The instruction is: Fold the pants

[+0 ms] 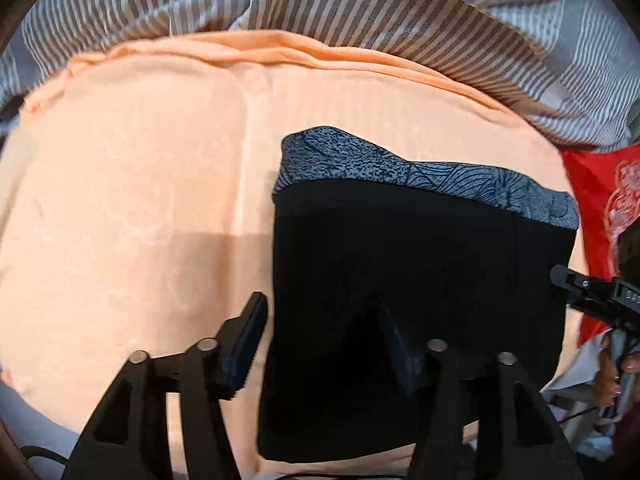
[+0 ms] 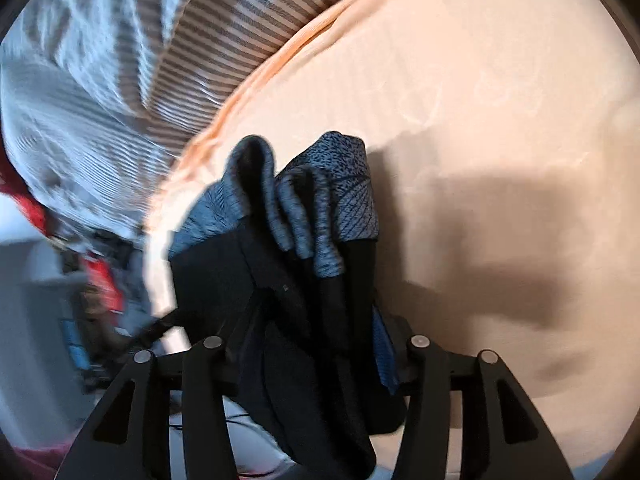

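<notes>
I see the black pants (image 1: 420,300) with a grey patterned waistband lying folded on the peach sheet (image 1: 140,200) of the bed. My left tongs (image 1: 320,344) are spread wide, one finger over the sheet, one over the pants. My right tongs (image 2: 316,344) are pinching a bunched part of the pants (image 2: 304,264). A striped blanket (image 1: 360,4) lies behind.

Bare sheet (image 1: 132,200) left (free); pants (image 1: 420,280) right.
</notes>
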A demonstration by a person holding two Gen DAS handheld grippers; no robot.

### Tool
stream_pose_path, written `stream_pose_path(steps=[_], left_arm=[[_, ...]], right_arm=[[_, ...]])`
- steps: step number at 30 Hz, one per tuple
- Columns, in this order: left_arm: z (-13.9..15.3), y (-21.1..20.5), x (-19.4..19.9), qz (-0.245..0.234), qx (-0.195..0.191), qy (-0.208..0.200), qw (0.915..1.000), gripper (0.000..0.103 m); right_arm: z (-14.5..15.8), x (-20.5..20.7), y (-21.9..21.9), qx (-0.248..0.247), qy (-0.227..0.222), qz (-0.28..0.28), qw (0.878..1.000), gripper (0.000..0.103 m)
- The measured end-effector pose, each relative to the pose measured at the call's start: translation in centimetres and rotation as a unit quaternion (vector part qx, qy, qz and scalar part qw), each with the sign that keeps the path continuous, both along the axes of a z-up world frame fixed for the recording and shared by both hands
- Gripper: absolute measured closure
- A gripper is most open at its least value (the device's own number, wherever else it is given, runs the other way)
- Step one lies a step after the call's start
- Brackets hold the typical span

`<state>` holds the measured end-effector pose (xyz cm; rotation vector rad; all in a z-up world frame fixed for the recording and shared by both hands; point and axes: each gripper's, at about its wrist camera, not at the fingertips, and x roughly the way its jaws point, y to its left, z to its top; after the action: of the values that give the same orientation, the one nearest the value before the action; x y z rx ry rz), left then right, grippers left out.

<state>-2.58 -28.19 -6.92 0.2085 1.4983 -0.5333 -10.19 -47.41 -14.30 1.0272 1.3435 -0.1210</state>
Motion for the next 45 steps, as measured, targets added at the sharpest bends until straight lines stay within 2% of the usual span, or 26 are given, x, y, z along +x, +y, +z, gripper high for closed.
stream_pose_path(steps=[3, 4, 5, 6, 8, 13, 14, 15, 16, 22, 24, 26, 33, 40, 45], left_arm=[[0.5, 0.4, -0.2, 0.002, 0.014, -0.006, 0.9999, 0.041], [0.7, 0.8, -0.2, 0.004, 0.020, -0.008, 0.9998, 0.039], [0.9, 1.1, -0.3, 0.010, 0.030, -0.009, 0.9995, 0.027], [1.0, 1.1, -0.4, 0.014, 0.033, -0.011, 0.9993, 0.022], [1.6, 1.6, -0.6, 0.019, 0.038, -0.016, 0.9990, 0.022], [2.9, 3.0, -1.5, 0.010, 0.060, -0.022, 0.9979, 0.021], [3.3, 3.0, -1.7, 0.005, 0.063, -0.020, 0.9978, 0.018], [3.5, 2.9, -1.9, 0.002, 0.065, -0.019, 0.9977, 0.005], [4.0, 3.0, -2.2, -0.003, 0.068, -0.023, 0.9974, 0.001], [6.0, 2.6, -3.5, -0.035, 0.078, -0.028, 0.9960, 0.001], [6.8, 2.3, -4.2, -0.055, 0.087, -0.041, 0.9938, 0.001], [7.5, 2.3, -4.5, -0.061, 0.088, -0.053, 0.9929, 0.001], [9.1, 1.9, -5.3, -0.082, 0.090, -0.070, 0.9901, 0.001], [10.8, 2.3, -6.3, -0.059, 0.076, -0.074, 0.9926, 0.001], [11.3, 2.6, -7.7, -0.037, 0.082, -0.082, 0.9926, 0.001]], right_arm=[[0.8, 0.1, 0.2, -0.057, 0.031, 0.021, 0.998, 0.045], [0.9, -0.1, 0.3, -0.078, 0.041, 0.030, 0.996, 0.041], [1.3, 0.0, 0.6, -0.100, 0.053, 0.037, 0.993, 0.035], [1.5, 0.0, 0.7, -0.116, 0.064, 0.042, 0.990, 0.033], [1.5, 0.0, 0.7, -0.142, 0.085, 0.044, 0.985, 0.029], [3.4, -0.6, 1.3, -0.198, 0.132, 0.058, 0.970, 0.028], [3.8, -0.9, 1.5, -0.198, 0.133, 0.059, 0.969, 0.027], [4.5, -1.2, 1.8, -0.197, 0.132, 0.058, 0.970, 0.025], [5.1, -1.2, 2.2, -0.197, 0.130, 0.057, 0.970, 0.022], [8.4, -1.6, 5.0, -0.209, 0.121, 0.045, 0.969, 0.017], [9.3, -1.6, 6.2, -0.215, 0.117, 0.041, 0.969, 0.012], [10.0, -1.4, 7.3, -0.229, 0.110, 0.036, 0.967, 0.000], [11.9, -1.0, 9.8, -0.239, 0.103, 0.035, 0.965, 0.000], [13.4, -1.1, 11.1, -0.248, 0.110, 0.056, 0.961, 0.000], [13.9, -1.3, 11.6, -0.252, 0.106, 0.080, 0.958, 0.000]])
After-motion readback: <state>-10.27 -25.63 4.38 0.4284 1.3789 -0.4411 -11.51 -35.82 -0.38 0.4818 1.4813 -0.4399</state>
